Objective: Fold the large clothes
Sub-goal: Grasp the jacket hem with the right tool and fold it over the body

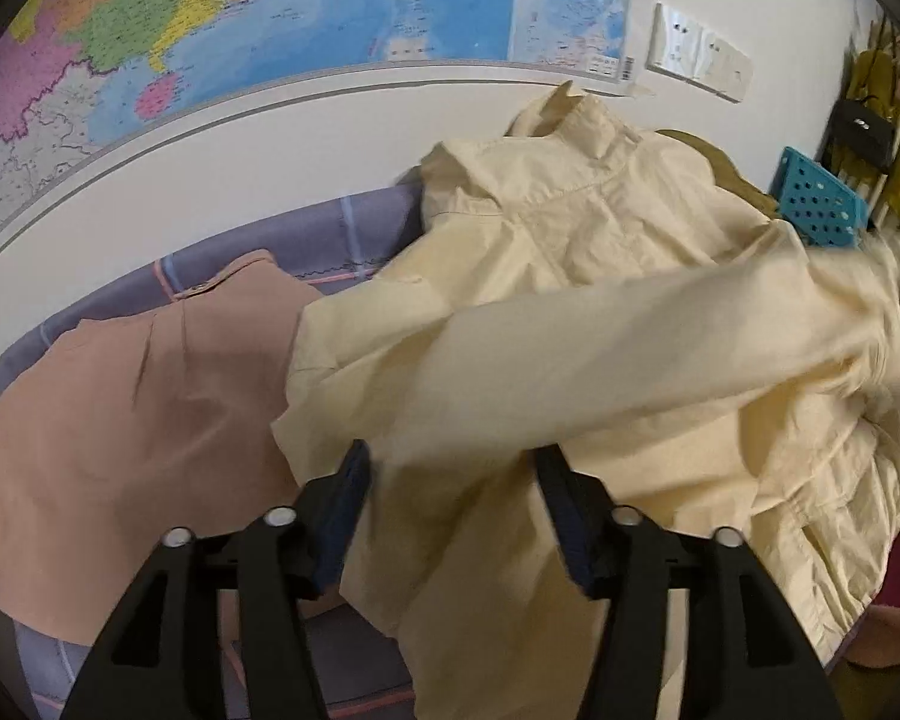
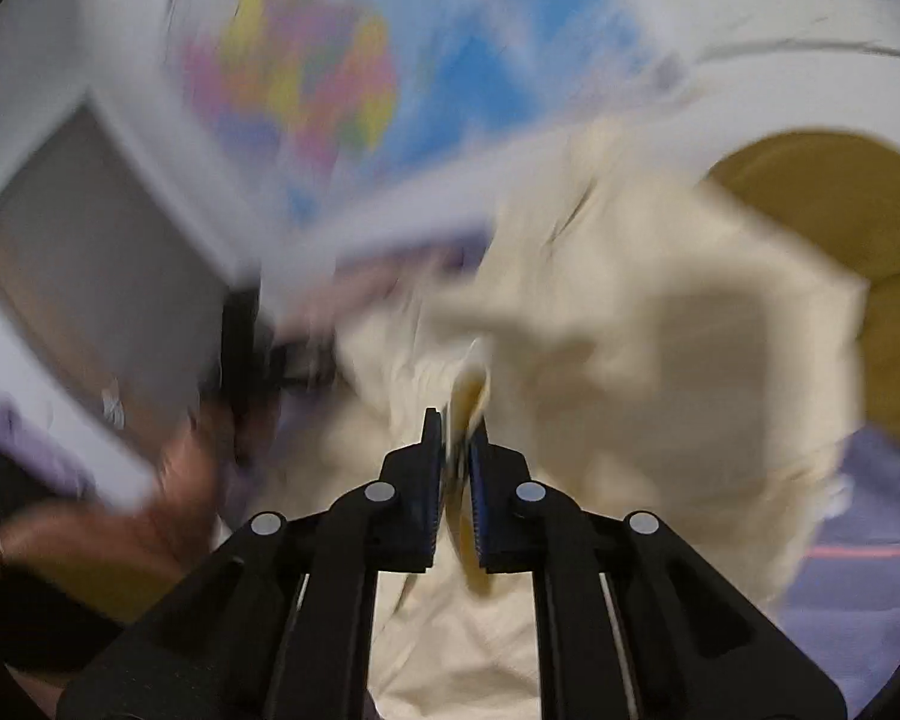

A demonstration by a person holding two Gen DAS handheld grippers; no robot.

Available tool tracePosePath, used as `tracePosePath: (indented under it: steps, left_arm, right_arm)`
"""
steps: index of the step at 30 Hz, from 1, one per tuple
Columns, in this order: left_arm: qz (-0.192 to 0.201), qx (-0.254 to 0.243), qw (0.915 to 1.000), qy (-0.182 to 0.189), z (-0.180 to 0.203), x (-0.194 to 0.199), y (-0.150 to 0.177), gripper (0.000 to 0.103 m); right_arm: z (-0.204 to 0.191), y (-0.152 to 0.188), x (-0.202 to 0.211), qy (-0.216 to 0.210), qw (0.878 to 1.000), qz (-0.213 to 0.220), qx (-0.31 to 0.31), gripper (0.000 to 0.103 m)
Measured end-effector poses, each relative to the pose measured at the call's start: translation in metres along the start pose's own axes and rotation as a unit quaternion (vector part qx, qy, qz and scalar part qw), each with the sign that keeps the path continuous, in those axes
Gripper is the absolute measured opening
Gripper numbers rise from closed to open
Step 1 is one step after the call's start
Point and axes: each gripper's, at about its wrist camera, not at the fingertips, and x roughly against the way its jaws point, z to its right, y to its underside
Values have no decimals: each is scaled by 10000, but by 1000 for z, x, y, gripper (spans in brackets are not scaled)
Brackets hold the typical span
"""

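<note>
Cream shirt (image 1: 570, 300) fabric is draped between the half-spread left claw (image 1: 450, 480), not pinched. A thin fold is clamped by the right claw (image 2: 456, 426). That fold could easily get yanked loose.

L claw (image 1: 450, 480) jaws apart, R claw (image 2: 456, 426) pinched closed
</note>
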Motion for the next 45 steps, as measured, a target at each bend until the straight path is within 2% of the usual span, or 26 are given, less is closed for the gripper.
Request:
tracePosePath:
  steps: [1,3,5,6,7,8,9,10,15,17,18,19,21,24,26,30,34,36,38,39,41,45]
  left_arm:
    - [-10,-59,10000,-37,3,-2,0,60]
    - [-73,-147,9998,-129,9,-7,-2,64]
    - [-114,-253,9994,-202,16,-14,-3,66]
    - [-152,-306,9991,-247,19,-18,-3,66]
    - [-163,-327,9989,-281,21,-19,-3,66]
    - [-151,-344,9989,-270,21,-17,-2,66]
    - [-115,-335,9992,-194,20,-13,-1,66]
    - [-81,-309,9994,-120,19,-9,-1,66]
    - [322,-101,9988,346,11,20,-2,67]
    - [351,-146,9985,390,16,18,-4,68]
    - [283,-163,9989,332,20,13,-4,68]
    - [183,-181,9991,327,24,7,-3,68]
    - [-49,-286,9988,407,33,-10,0,68]
    - [-354,-452,9973,450,47,-33,5,70]
    - [-470,-538,9964,457,53,-43,4,74]
    - [-594,-534,9961,375,59,-60,-7,79]
    - [-661,-591,9957,271,61,-68,-6,82]
    - [-571,-556,9965,250,59,-60,-4,82]
    - [-400,-466,9977,292,53,-48,-3,81]
    - [-259,-434,9981,344,51,-39,-2,81]
    - [-61,-353,9988,325,45,-25,1,81]
    - [49,-218,9991,351,39,-14,6,81]
  right_arm:
    - [16,-9,7,397,9989,87,-224,5]
    - [38,-15,-1,738,9959,-29,-531,6]
    - [55,-12,-16,1092,9914,-215,-690,13]
    - [60,-8,-24,1100,9905,-295,-771,23]
    - [60,-4,-26,1030,9912,-312,-771,43]
    - [57,3,-25,1006,9924,-247,-663,54]
    - [52,9,-23,1049,9929,-193,-533,70]
    - [46,12,-21,1058,9935,-162,-391,73]
    - [36,27,-45,1230,9915,-418,-45,75]
    - [45,27,-61,1260,9904,-551,-136,47]
    - [50,26,-65,1167,9914,-563,-204,22]
    - [52,24,-66,1076,9923,-547,-266,16]
    - [51,17,-56,1028,9940,-286,-256,11]
    - [50,6,-33,1157,9928,141,-286,8]
    - [54,1,-27,1309,9906,243,-325,8]
    - [73,8,-49,1730,9838,-164,-435,8]
    - [85,12,-48,1683,9833,-82,-694,17]
    - [72,12,-37,1897,9804,77,-516,17]
    - [55,12,-26,1890,9814,221,-256,29]
    - [44,12,-21,1867,9818,339,-111,41]
    - [20,12,-20,1713,9841,402,254,42]
    - [-2,16,-58,1659,9824,-97,853,41]
